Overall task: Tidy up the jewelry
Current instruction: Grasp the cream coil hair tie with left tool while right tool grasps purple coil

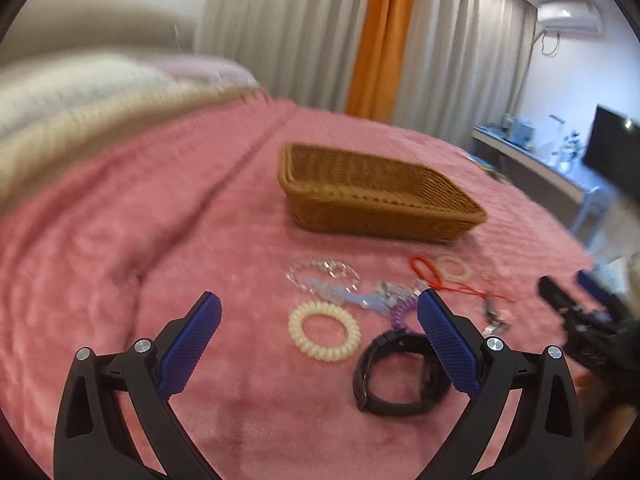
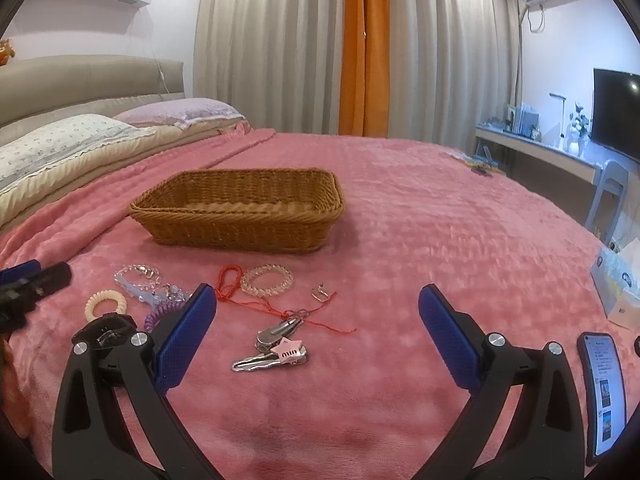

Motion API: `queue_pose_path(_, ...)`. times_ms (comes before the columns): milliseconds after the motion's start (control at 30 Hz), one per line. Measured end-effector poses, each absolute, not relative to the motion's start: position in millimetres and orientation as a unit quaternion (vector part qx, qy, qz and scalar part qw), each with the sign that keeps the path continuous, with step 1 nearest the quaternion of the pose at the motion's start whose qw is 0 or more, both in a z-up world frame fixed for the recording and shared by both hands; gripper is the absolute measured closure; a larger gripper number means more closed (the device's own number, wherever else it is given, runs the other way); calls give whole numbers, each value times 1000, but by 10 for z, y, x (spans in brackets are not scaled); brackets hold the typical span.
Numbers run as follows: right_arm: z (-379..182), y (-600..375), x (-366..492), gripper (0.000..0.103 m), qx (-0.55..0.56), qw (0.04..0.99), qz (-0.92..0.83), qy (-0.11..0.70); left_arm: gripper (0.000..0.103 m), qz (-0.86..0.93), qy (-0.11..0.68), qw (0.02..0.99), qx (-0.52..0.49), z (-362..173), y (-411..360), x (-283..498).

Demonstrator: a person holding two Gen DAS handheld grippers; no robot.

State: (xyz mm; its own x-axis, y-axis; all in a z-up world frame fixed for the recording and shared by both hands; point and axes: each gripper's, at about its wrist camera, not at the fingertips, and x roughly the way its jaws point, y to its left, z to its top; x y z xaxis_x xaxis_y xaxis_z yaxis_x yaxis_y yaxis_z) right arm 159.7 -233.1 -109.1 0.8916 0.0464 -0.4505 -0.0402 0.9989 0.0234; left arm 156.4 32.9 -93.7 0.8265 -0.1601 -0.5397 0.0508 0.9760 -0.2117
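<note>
Jewelry lies scattered on a pink bedspread in front of a wicker basket (image 1: pixel 376 196) (image 2: pixel 240 208) whose visible inside looks empty. A cream spiral hair tie (image 1: pixel 324 330) (image 2: pixel 105 303), a black watch band (image 1: pixel 394 372), a clear bead bracelet (image 2: pixel 267 280) (image 1: pixel 452 270), a red cord (image 2: pixel 256 300) (image 1: pixel 444 280), a purple coil (image 2: pixel 158 314) and silver hair clips with a pink star (image 2: pixel 276 350) lie there. My left gripper (image 1: pixel 318 312) hovers open over the hair tie and watch band. My right gripper (image 2: pixel 318 304) is open above the clips, holding nothing.
A phone (image 2: pixel 604 396) lies at the bed's right edge beside a tissue box (image 2: pixel 618 288). Pillows (image 2: pixel 60 144) and a headboard are at the left, curtains behind, a desk with a monitor (image 2: pixel 616 112) at the right.
</note>
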Motion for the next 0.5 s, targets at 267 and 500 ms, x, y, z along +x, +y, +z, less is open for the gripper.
queue_pose_path(267, -1093, -2244, 1686, 22, -8, 960, 55, 276, 22, -75, 322, 933, -139, -857, 756, 1648)
queue_pose_path(500, -1176, -1895, 1901, 66, 0, 919, 158, 361, 52, -110, 410, 898, -121, -1162, 587, 1939)
